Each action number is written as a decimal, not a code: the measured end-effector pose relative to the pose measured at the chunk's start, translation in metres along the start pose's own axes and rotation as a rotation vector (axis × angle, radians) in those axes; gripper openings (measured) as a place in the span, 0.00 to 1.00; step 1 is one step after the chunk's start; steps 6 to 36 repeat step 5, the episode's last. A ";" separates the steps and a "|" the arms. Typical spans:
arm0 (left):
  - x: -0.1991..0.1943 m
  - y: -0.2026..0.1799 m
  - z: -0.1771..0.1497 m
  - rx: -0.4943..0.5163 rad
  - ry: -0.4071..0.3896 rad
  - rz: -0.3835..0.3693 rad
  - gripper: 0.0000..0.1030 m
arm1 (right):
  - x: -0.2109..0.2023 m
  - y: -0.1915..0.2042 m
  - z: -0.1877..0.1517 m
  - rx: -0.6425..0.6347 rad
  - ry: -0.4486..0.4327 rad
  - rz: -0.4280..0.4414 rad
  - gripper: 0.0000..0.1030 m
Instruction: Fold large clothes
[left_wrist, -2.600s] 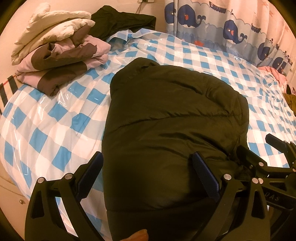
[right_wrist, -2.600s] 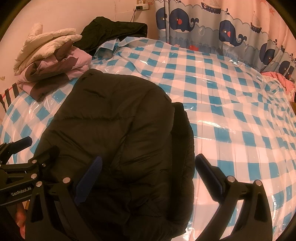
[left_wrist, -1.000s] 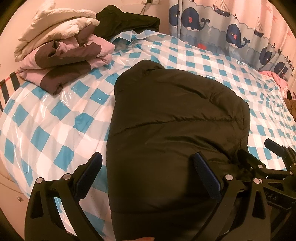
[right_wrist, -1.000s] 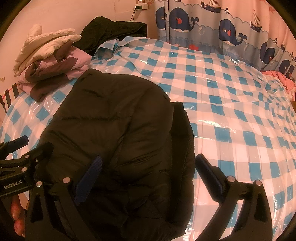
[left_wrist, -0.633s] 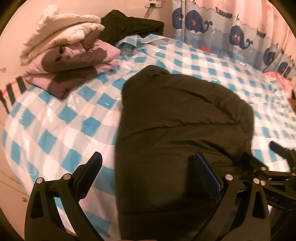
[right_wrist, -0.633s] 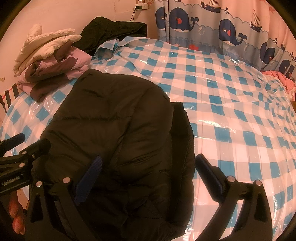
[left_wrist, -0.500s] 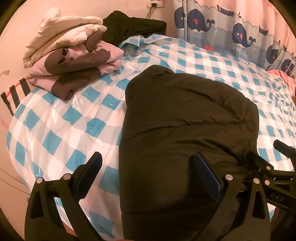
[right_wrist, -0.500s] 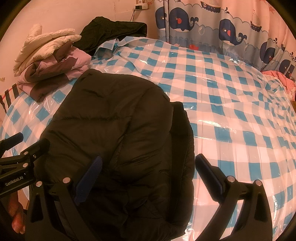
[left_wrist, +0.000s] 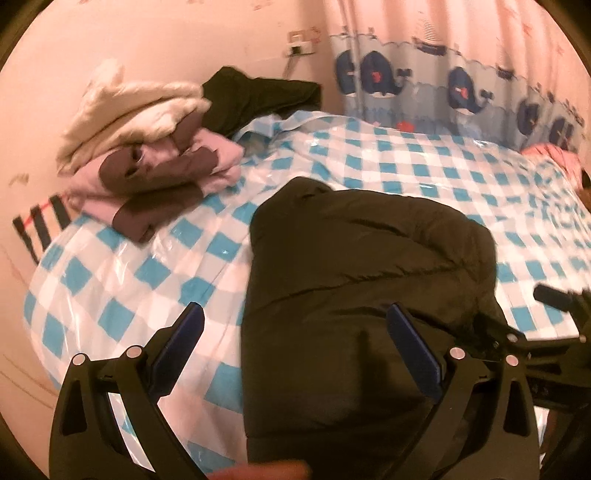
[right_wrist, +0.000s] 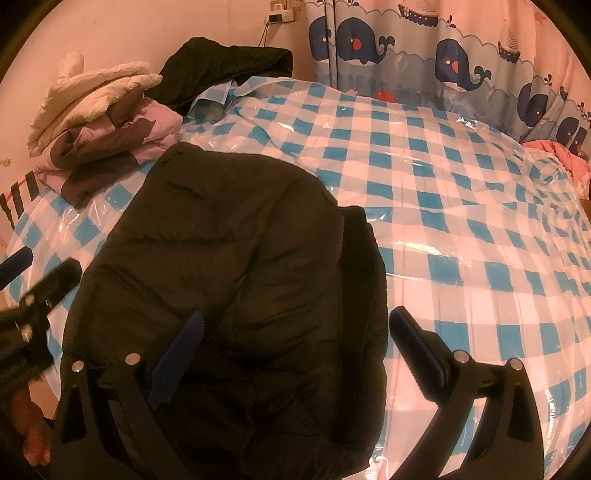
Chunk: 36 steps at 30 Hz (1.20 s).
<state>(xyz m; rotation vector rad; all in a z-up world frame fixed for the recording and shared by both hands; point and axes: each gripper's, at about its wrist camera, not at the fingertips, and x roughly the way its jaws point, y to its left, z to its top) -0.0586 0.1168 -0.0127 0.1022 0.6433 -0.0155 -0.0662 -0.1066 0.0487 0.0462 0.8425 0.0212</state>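
My left claw (left_wrist: 295, 350) pulled back, leftward; right claw (right_wrist: 293, 350) unmoved. Both spread wide, empty. Dark puffer jacket (right_wrist: 229, 280) folded on bed (right_wrist: 461, 236), near folded pile (right_wrist: 99, 140). Next: pinch hem evenly, fold toward pile.

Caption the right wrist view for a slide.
Open right hand-held gripper poised over a folded dark puffer jacket on the checkered bed.

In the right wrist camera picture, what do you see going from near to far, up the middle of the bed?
Dark puffy quilted jacket → blue-and-white checked plastic-covered bed sheet → curtain printed with navy whales.
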 end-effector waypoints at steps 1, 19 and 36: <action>-0.001 -0.002 0.000 0.005 -0.001 -0.011 0.92 | 0.000 0.000 0.000 0.000 -0.001 0.000 0.94; -0.003 -0.005 0.000 0.004 0.002 -0.016 0.92 | -0.001 -0.001 0.000 0.001 -0.003 0.001 0.94; -0.003 -0.005 0.000 0.004 0.002 -0.016 0.92 | -0.001 -0.001 0.000 0.001 -0.003 0.001 0.94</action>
